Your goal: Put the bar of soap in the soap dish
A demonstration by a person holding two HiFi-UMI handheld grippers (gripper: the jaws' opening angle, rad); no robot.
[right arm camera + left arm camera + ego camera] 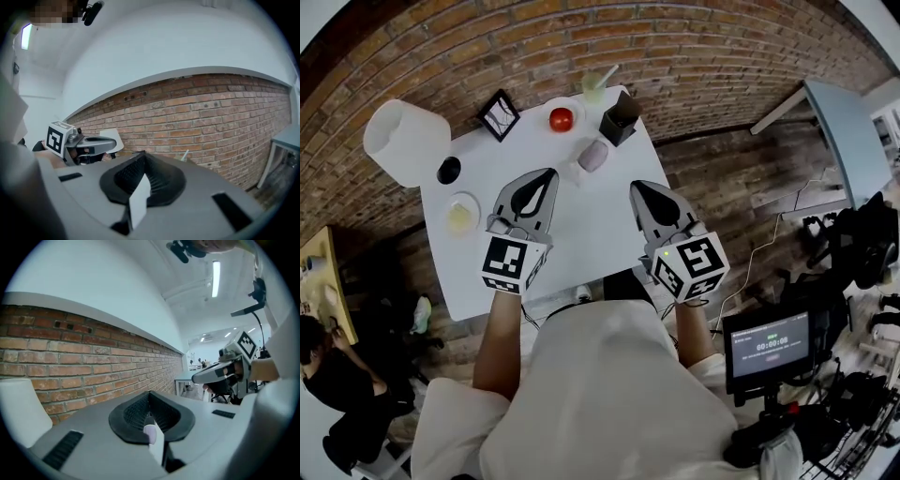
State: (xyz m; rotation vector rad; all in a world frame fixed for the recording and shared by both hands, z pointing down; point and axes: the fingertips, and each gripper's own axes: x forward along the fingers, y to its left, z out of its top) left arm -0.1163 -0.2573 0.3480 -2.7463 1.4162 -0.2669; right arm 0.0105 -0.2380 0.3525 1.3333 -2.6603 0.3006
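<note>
In the head view a pale lilac bar of soap [593, 155] lies at the far middle of the white table [591, 234], on what looks like a small white soap dish [578, 169]. My left gripper [546, 173] hangs above the table just left of and nearer than the soap, shut and holding nothing. My right gripper [636, 186] hangs to the soap's right, also shut and holding nothing. The left gripper view shows its jaws closed [150, 393], with a small lilac patch low behind them that I cannot identify. The right gripper's jaws meet [143, 153].
At the table's back stand a black picture frame [499, 114], a red round thing on a white plate [562, 119], a glass with a straw [594, 86] and a black box [620, 117]. A white lampshade [405, 141], a black bowl [448, 170] and a yellowish dish [461, 217] sit left.
</note>
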